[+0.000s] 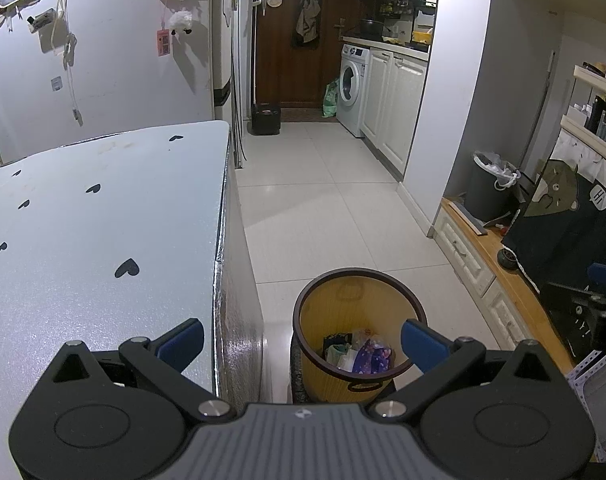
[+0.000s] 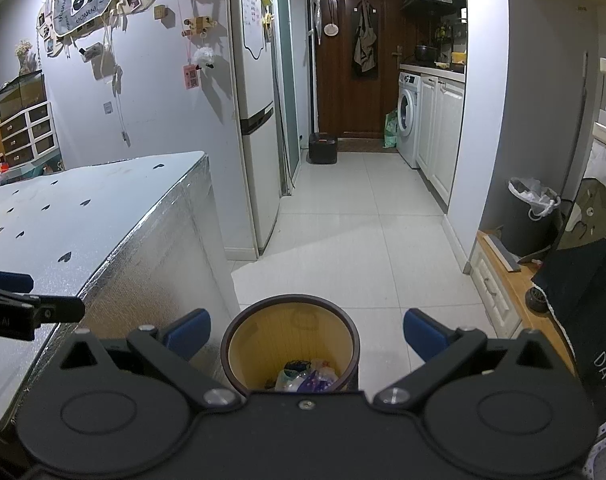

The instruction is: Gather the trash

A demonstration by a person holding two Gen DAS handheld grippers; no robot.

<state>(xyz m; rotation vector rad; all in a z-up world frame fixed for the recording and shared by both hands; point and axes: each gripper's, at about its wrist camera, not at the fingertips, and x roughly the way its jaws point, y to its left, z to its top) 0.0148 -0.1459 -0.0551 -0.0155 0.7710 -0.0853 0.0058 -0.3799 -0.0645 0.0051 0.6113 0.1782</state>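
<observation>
Your left gripper (image 1: 302, 340) hangs with its blue-padded fingers (image 1: 181, 344) spread wide and nothing between them; it sits above the near corner of the table (image 1: 83, 240), with the yellow bin (image 1: 359, 312) just beyond and slightly to its right. Your right gripper (image 2: 307, 334) is likewise spread wide and empty, poised almost straight over the yellow bin (image 2: 290, 336). That bin stands on the white tiled floor (image 2: 343, 220), close beside the table's foil-wrapped side (image 2: 163, 260). The trash (image 1: 361, 354) lies at the bottom of the bin: crumpled wrappers, one purple and patterned, with pale and greenish pieces beside it. From the right wrist view the same heap of trash (image 2: 309, 378) shows just above the gripper body. The tabletop, white with small black hearts, is bare near the bin. Well beyond the bin, against the far right wall, a dark lined bin (image 1: 489, 184) stands on a low wooden cabinet.
</observation>
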